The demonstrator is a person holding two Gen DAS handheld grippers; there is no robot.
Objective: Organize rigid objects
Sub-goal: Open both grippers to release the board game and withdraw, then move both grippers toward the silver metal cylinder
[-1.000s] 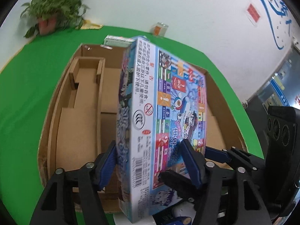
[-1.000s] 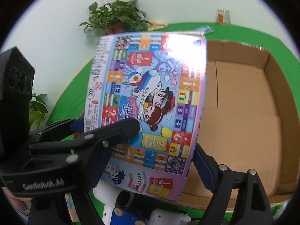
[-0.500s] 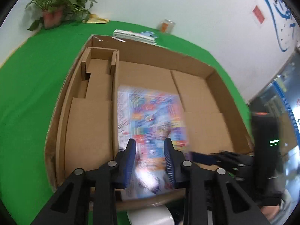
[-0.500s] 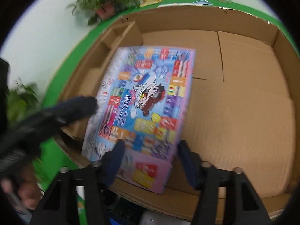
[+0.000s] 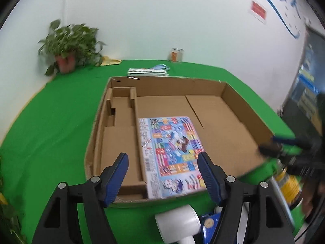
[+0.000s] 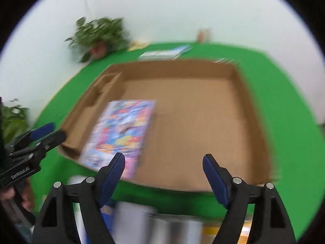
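A colourful board game box (image 5: 172, 152) lies flat on the floor of a wide, shallow cardboard box (image 5: 241, 109), against its near wall and next to a cardboard divider. My left gripper (image 5: 162, 166) hovers above the near wall with its jaws opening; nothing is between its blue pads. In the blurred right wrist view the game box (image 6: 121, 134) lies left of centre and my right gripper (image 6: 163, 166) hangs over the near edge, jaws opening and empty. The left gripper (image 6: 46, 134) shows at that view's left edge, the right gripper (image 5: 278, 144) at the left wrist view's right edge.
A green cloth (image 5: 50, 132) covers the table. At the back stand a potted plant (image 5: 69, 48), a flat pack (image 5: 148, 72) and a small jar (image 5: 177, 54). Near the front edge sit a white roll (image 5: 178, 223), a blue item (image 5: 209, 223) and a yellow can (image 5: 288, 185).
The game box went from upright between both grippers to flat in the cardboard box. Both grippers let go and drew back toward the near edge, their jaws now wider.
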